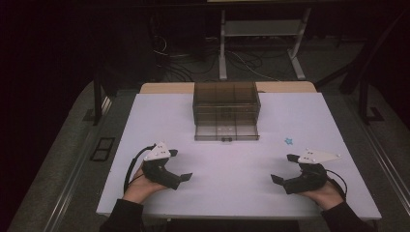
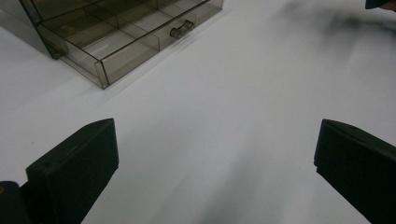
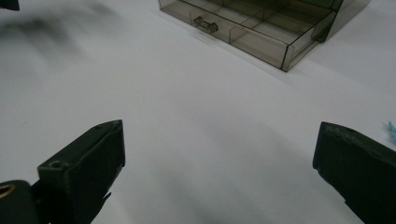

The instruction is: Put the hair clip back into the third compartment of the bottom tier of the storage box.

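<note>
On the desk, far middle: a smoky translucent plastic drawer cabinet (image 1: 226, 107) stands at the back of the white desk (image 1: 232, 193), square to the person's edge.
Drawer: the bottom clear-plastic drawer (image 1: 226, 131) is pulled out toward the person; its inner dividers look bare, as far as the dim light lets me tell.
Handle: a small clear pull knob (image 2: 181, 29) sits at the middle of the drawer front; it is also seen from the other side (image 3: 206, 24).
Handling, judged: thin rigid plastic, likely light and smooth, so the whole cabinet may slide if the drawer is shoved hard; walls could crack under a tight pinch.
Where to take hold, judged: the knob for pulling; the flat drawer front for pushing, centred so it does not skew on its runners.
Long axis: the cabinet runs left to right across the desk; the drawer travels along the short axis, opening toward the person.
Nearby: a small blue star-shaped piece (image 1: 289, 141) lies on the desk right of the drawer, apart from it.
Left gripper (image 1: 180, 169): resting near the front edge, well apart from the cabinet, fingers (image 2: 74, 168) spread wide, nothing between.
Right gripper (image 1: 284, 168): likewise low at the front right, fingers (image 3: 84, 172) spread wide and bare.
</note>
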